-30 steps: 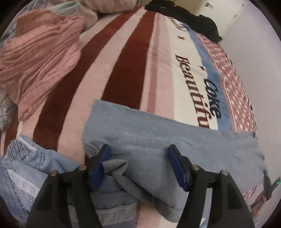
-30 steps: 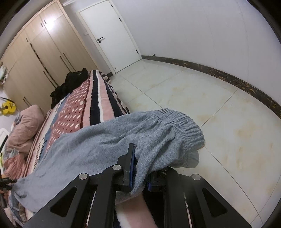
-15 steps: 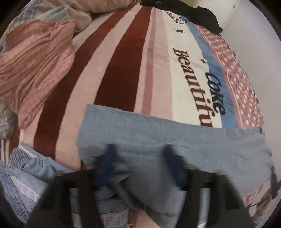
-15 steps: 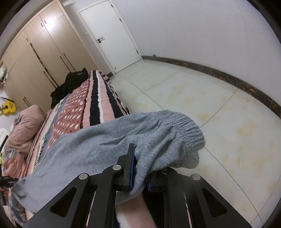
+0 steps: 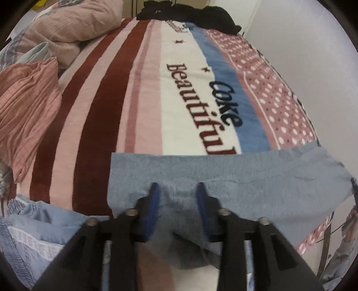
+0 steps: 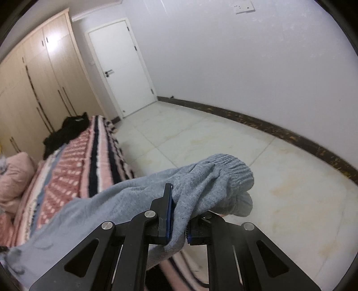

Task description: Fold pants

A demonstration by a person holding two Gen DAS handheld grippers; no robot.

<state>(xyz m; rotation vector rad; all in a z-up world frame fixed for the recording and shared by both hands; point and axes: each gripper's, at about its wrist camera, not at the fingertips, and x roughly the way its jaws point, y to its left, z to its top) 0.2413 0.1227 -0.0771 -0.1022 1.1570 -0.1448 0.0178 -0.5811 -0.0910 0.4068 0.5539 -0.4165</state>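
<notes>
The pants (image 5: 235, 176) are lying across the blanket (image 5: 143, 94), a crumpled quilt (image 5: 29, 107) sitting left, dark clothing (image 5: 190, 13), seemingly, lying behind.

We cannot tell whether the left gripper (image 5: 176, 190) presses the grey pants (image 5: 246, 179); cloth bunches between its blue pads (image 5: 152, 201), and the fold below is blurred. In the right wrist view the pants (image 6: 201, 179) cover the right gripper (image 6: 179, 210) on its far side. We lose the blanket's lettering (image 5: 201, 107) under the pants.
</notes>
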